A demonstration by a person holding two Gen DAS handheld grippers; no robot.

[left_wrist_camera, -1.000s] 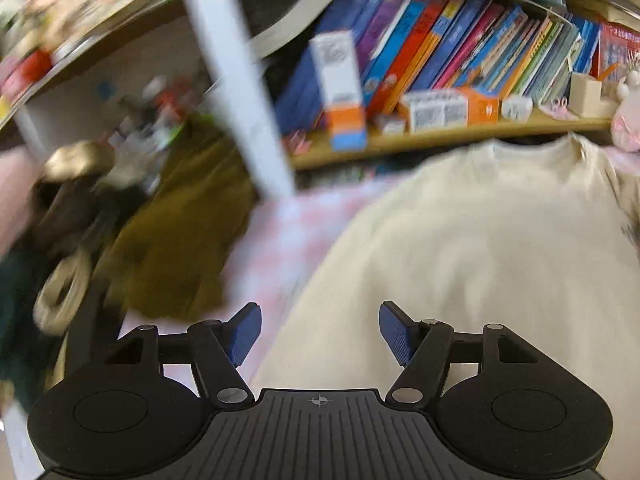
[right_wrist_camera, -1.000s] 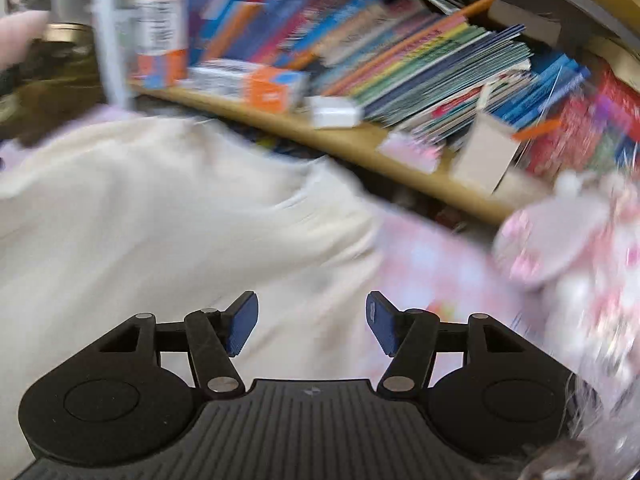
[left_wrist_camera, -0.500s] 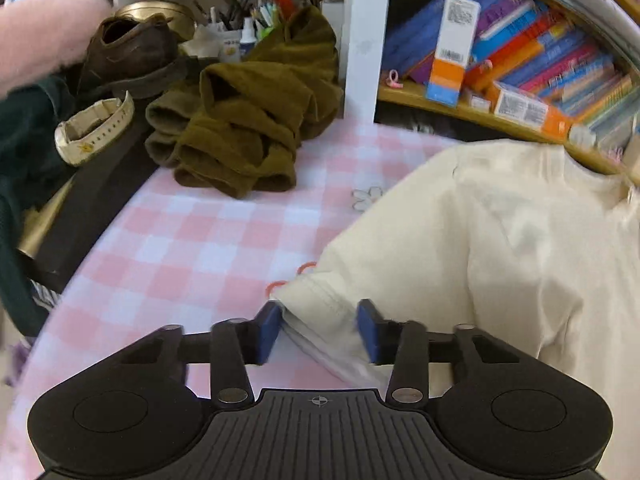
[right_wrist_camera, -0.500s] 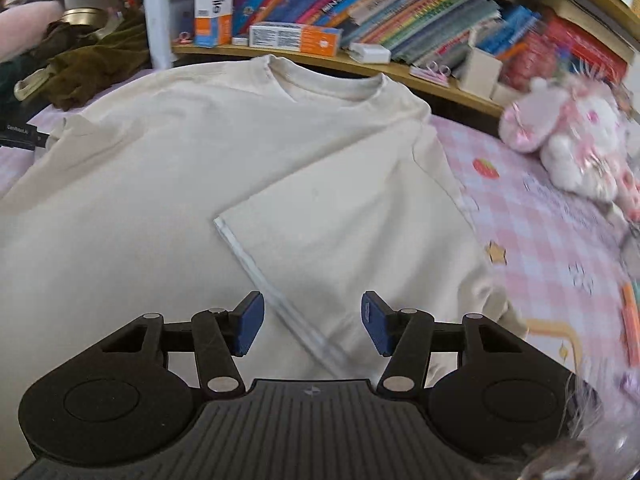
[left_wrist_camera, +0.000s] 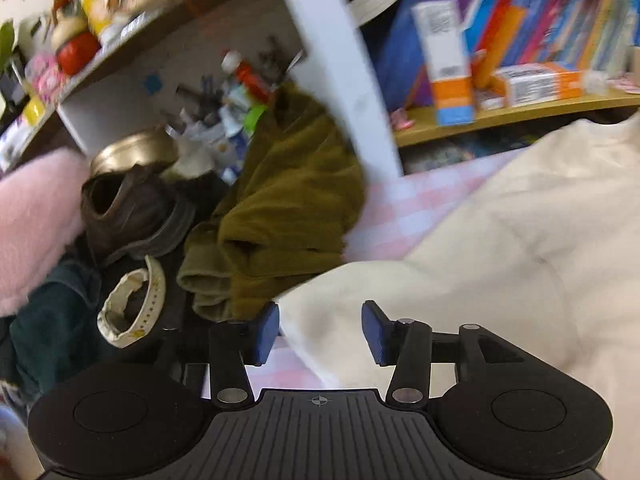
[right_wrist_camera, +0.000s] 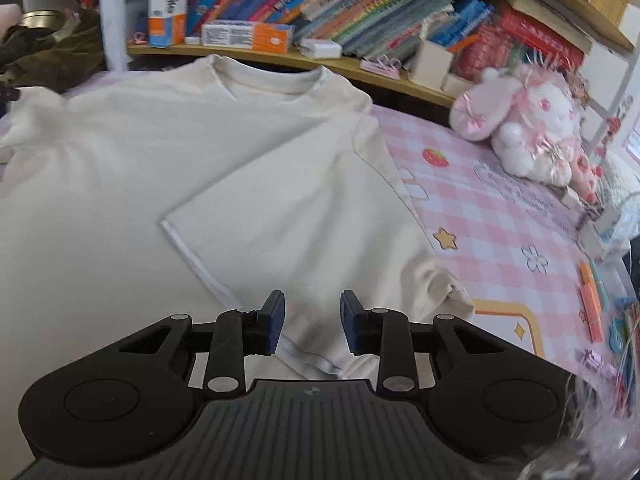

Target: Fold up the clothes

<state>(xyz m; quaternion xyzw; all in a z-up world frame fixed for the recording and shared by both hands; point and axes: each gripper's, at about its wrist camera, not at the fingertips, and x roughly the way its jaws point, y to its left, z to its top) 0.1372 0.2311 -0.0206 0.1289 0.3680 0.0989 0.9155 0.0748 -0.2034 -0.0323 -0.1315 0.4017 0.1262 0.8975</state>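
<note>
Spread flat across a pink checked tablecloth: a cream T-shirt, collar toward the bookshelf, filling most of the right wrist view. Folded inward over the chest, the shirt's right sleeve, its hemmed cuff running diagonally down toward the right gripper. Right gripper low over that folded sleeve, blue pads parted with a clear gap, cuff edge passing just under and between them, nothing pinched. In the blurred left wrist view, the shirt's other sleeve reaching toward the left gripper, its corner lying between the widely spread pads, left pad just beside the sleeve's edge; contact hard to judge, no grip on the cloth. Beyond the left gripper, a crumpled olive-green garment heaped against a white shelf post, well clear of the shirt's shoulder. Farther left, a brown shoe and a cream watch strap. Off to the right of the shirt, a pink and white plush toy on the cloth.
</note>
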